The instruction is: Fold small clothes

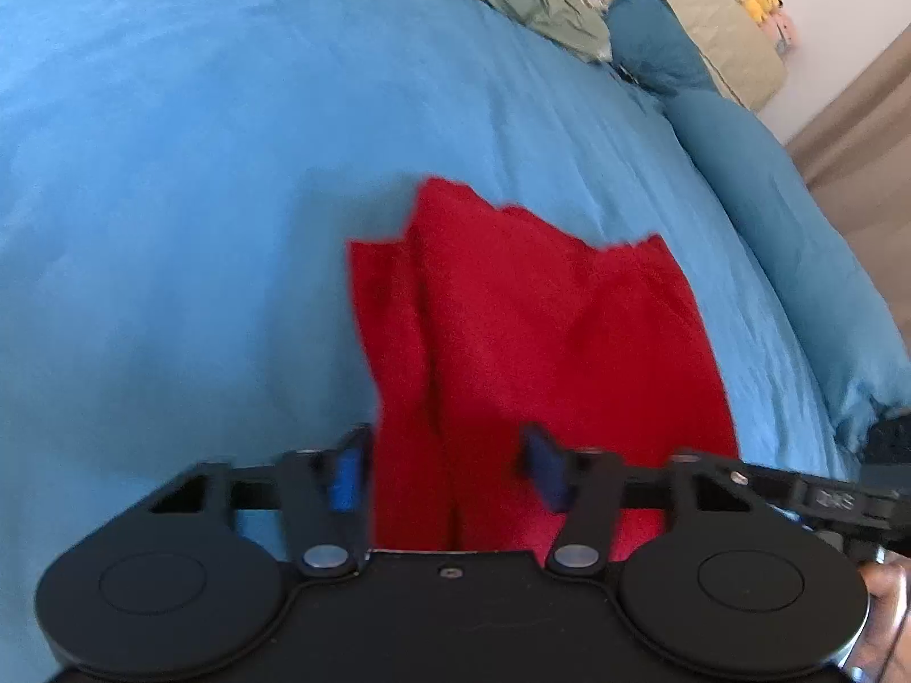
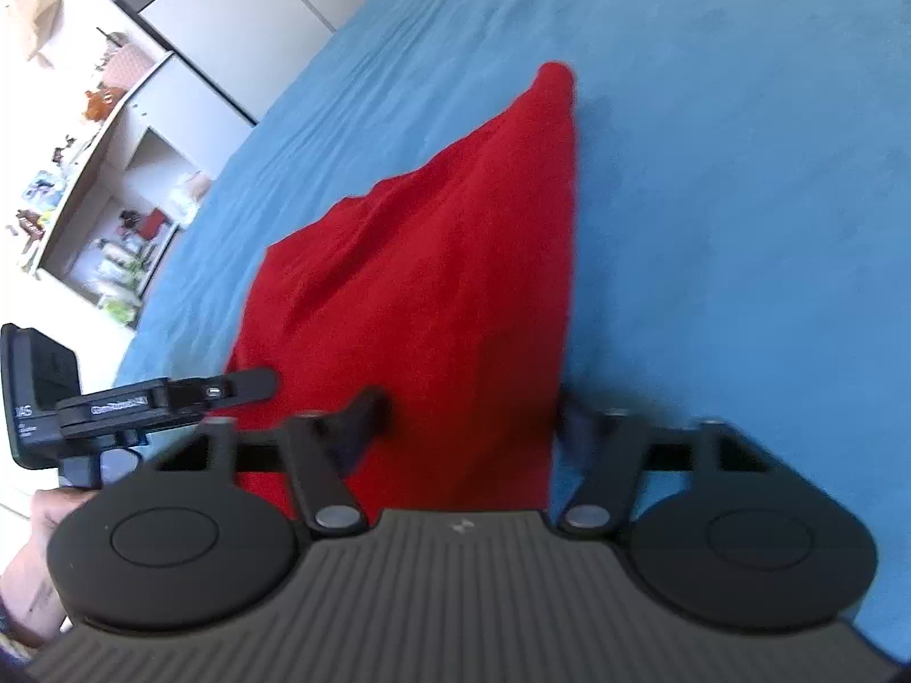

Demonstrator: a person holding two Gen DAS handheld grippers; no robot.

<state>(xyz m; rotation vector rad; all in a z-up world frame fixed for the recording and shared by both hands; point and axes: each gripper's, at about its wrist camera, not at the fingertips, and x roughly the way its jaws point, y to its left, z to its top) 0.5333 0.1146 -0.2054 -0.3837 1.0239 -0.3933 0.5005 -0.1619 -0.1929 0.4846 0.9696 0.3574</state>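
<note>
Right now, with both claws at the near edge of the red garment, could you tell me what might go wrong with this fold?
1. Both the left claw and the right claw look open around the garment, so a lift could leave the cloth behind.
2. The garment is bunched, with ridges and an uneven far edge; folding now could lock in creases.
3. The blue bedspread is soft and rippled, so closing low might pinch it too.

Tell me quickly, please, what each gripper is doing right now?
Left gripper: open, fingers apart astride the red fabric garment, not pinching it.
Right gripper: open, fingers apart astride the same garment.
</note>
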